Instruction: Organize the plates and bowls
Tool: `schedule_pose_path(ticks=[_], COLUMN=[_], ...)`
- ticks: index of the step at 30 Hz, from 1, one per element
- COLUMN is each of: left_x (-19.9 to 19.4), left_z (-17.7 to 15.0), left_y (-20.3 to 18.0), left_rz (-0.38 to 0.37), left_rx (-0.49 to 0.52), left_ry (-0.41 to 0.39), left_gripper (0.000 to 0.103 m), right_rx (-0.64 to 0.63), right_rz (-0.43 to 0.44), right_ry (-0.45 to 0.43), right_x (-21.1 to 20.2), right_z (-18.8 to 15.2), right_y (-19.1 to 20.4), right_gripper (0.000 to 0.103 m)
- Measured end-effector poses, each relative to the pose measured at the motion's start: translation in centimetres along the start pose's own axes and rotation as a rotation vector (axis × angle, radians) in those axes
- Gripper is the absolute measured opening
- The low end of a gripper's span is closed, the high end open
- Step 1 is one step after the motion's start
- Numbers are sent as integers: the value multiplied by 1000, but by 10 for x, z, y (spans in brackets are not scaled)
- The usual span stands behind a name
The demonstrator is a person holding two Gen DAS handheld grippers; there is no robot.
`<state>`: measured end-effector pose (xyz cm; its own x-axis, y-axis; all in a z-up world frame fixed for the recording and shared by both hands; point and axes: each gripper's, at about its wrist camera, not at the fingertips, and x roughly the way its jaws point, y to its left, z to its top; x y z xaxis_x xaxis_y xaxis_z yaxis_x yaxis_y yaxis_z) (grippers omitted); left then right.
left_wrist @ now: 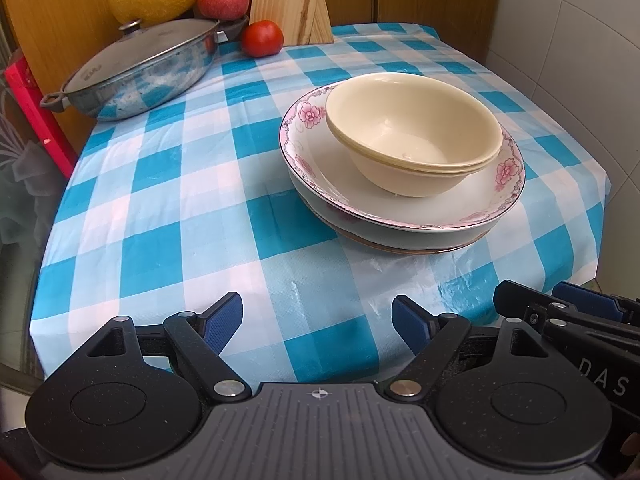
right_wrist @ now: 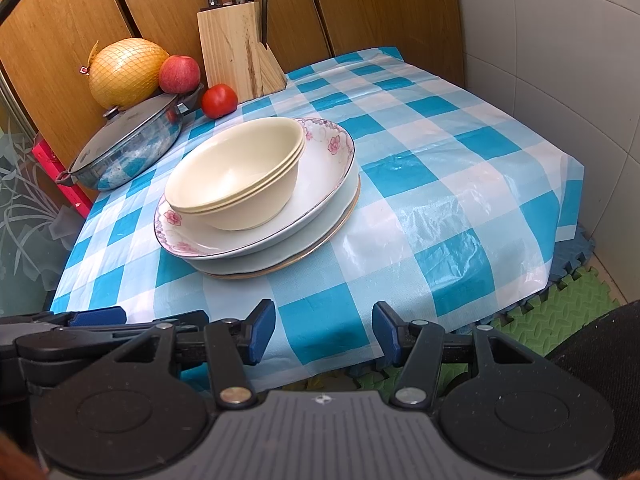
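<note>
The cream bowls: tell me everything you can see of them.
The cream bowls are nested, three rims showing, plain matte cream, plastic-looking, apparently empty. They stand upright in the flowered plate, off-centre toward its far side in the left wrist view. That plate tops a pile of other plates on the checked cloth. Neither gripper touches them.

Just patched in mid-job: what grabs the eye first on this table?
The stack mid-table: nested cream bowls sitting in a pink-flowered plate atop more plates, on the blue-checked cloth. At the back left, a netted pomelo, apple and tomato crowd behind a lidded pan, beside a knife block.
</note>
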<state>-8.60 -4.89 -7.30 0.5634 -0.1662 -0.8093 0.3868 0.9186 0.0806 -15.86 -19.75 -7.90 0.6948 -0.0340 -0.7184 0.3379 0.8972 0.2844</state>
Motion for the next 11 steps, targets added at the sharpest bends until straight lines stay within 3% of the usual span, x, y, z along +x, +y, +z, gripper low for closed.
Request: schedule_pose_path(ticks=[11], left_x=[1], left_z=[0], left_y=[0], left_rz=[1], left_rx=[1], left_ry=[4], left_gripper=[86], right_rx=[2], right_rz=[2], right_ry=[2], right_x=[1], right_z=[0], right_y=[0], right_gripper=[51])
